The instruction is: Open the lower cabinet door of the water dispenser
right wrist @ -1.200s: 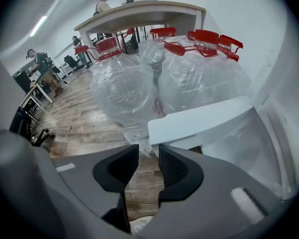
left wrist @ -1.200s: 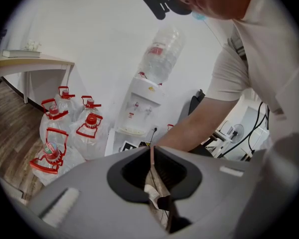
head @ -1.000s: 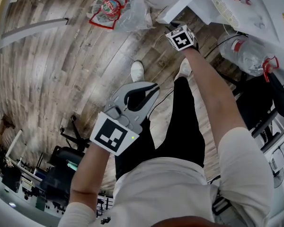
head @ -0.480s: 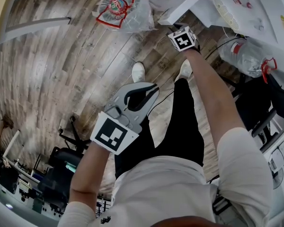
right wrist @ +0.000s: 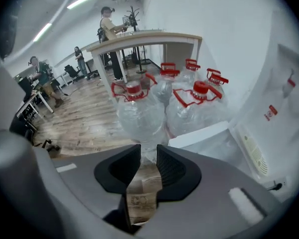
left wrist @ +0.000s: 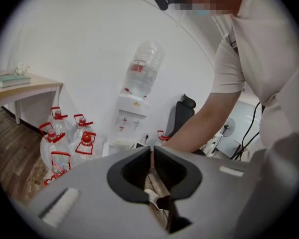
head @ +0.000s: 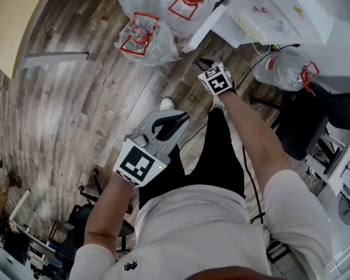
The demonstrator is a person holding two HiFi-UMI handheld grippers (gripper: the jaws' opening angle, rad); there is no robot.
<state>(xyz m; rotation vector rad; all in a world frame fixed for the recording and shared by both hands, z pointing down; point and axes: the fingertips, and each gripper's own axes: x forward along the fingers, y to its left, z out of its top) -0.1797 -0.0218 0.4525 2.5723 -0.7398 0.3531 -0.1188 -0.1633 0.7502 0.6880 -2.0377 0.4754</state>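
floor (head: 76, 98): grey-brown wood planks, running under everything in the head view

water dispenser (head: 274, 10): white, at the top right of the head view, standing against a white wall; the left gripper view shows an upturned bottle (left wrist: 142, 68) on its top

lower cabinet door (head: 205, 27): a white panel at the foot of the dispenser, swung out and standing open, with its free edge toward the bottles on the floor; no fingers are on it

desk (right wrist: 139, 39): pale wood top on white legs, beyond the bottles; books (left wrist: 11, 79) lie on it

person (head: 210, 226): white shirt and dark trousers, both arms stretched forward, white shoes (head: 166, 104) on the floor

water bottles (head: 146, 37): a cluster of large clear bottles with red caps and red handles, standing on the floor just beside the open door; a single bottle (head: 283, 69) lies at the dispenser's other side

office chair (left wrist: 184, 113): black, right of the dispenser in the left gripper view

left gripper (head: 185, 116): grey, with a marker cube at its back, held over the person's legs and well apart from the door; the fingers are pressed together with nothing between them

right gripper (head: 205, 62): nearer the dispenser, pointing down toward the floor by the door; the fingers have just been closing and stand a narrow gap apart, with only floor and a bottle seen beyond the gap
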